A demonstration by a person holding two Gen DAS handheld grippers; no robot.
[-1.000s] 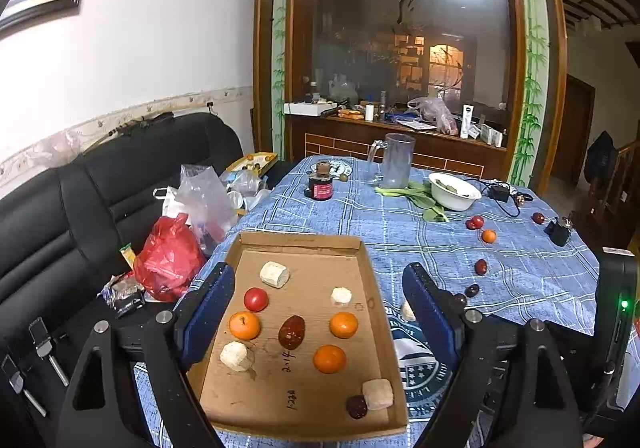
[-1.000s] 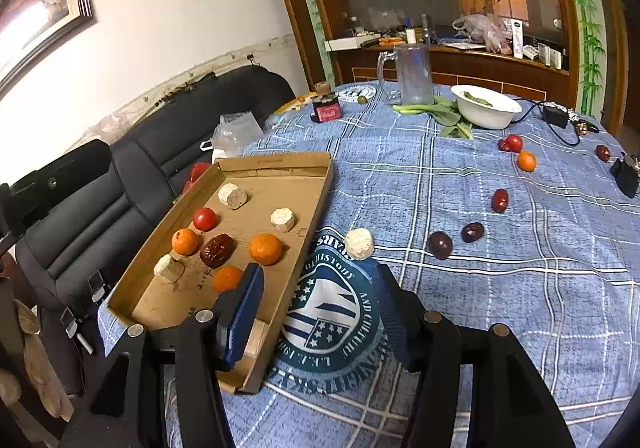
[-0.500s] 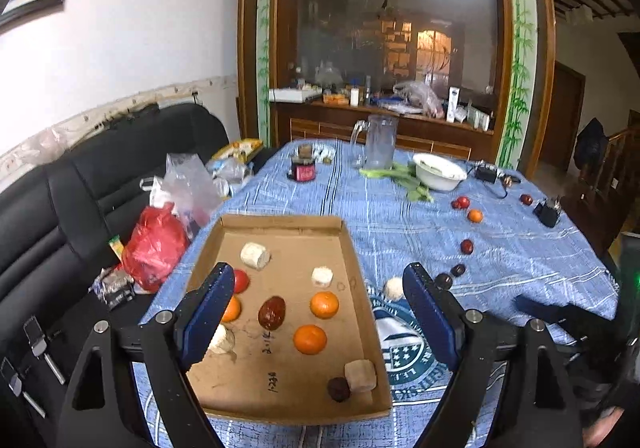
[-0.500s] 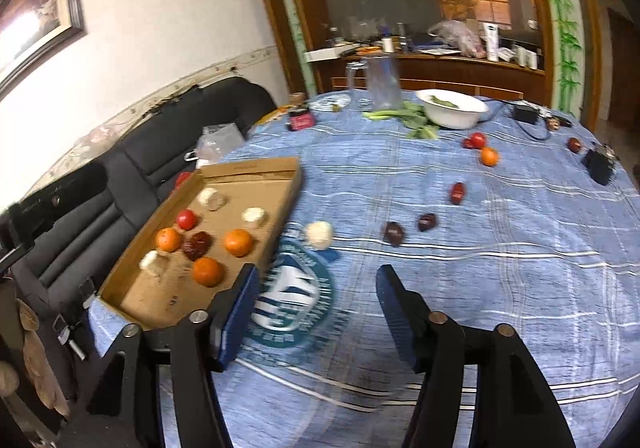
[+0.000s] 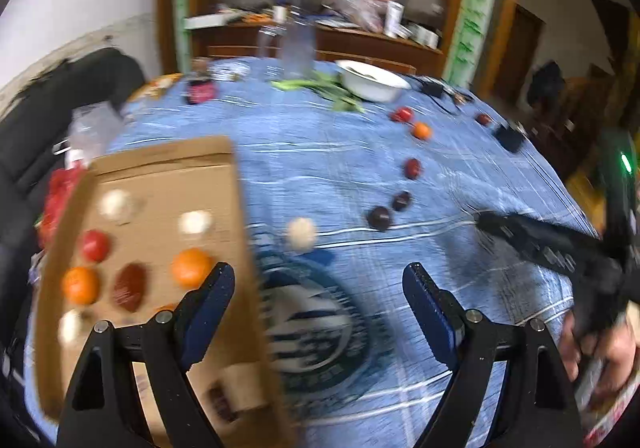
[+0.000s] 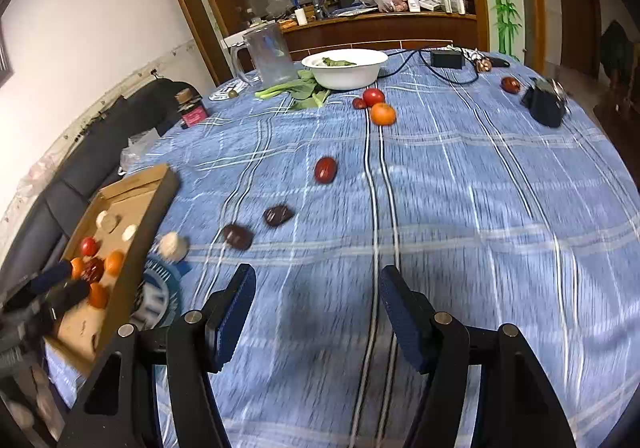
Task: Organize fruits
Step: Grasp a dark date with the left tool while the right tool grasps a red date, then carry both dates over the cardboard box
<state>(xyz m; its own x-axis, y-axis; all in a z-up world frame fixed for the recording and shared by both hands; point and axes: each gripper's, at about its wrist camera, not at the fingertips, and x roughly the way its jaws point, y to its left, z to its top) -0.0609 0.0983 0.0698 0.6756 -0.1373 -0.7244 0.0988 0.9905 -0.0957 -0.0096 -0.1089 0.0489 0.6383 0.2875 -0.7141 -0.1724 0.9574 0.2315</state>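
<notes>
A cardboard tray (image 5: 168, 168) lies at the left of the blue-clothed table (image 6: 460, 188); it also shows in the right wrist view (image 6: 132, 188). It holds oranges, a tomato, a date and white pieces. Loose on the cloth lie a white ball (image 5: 301, 233) (image 6: 173, 245), two dark dates (image 6: 237, 236) (image 6: 277, 215), a red date (image 6: 325, 169), an orange (image 6: 383, 114) and a tomato (image 6: 373, 96). My left gripper (image 5: 318, 288) is open and empty over the tray's right edge. My right gripper (image 6: 314, 296) is open and empty above bare cloth.
A white bowl (image 6: 346, 66), greens (image 6: 296, 90), a clear jug (image 6: 268, 54) and a small jar (image 6: 192, 110) stand at the far side. A black device (image 6: 544, 104) and another red fruit (image 6: 511, 84) lie far right. A black sofa (image 6: 92, 152) is left of the table.
Both grippers have swung to the right. The tray has slid toward the left of both views and the loose fruits have come nearer the centre. Both stay open and empty.
</notes>
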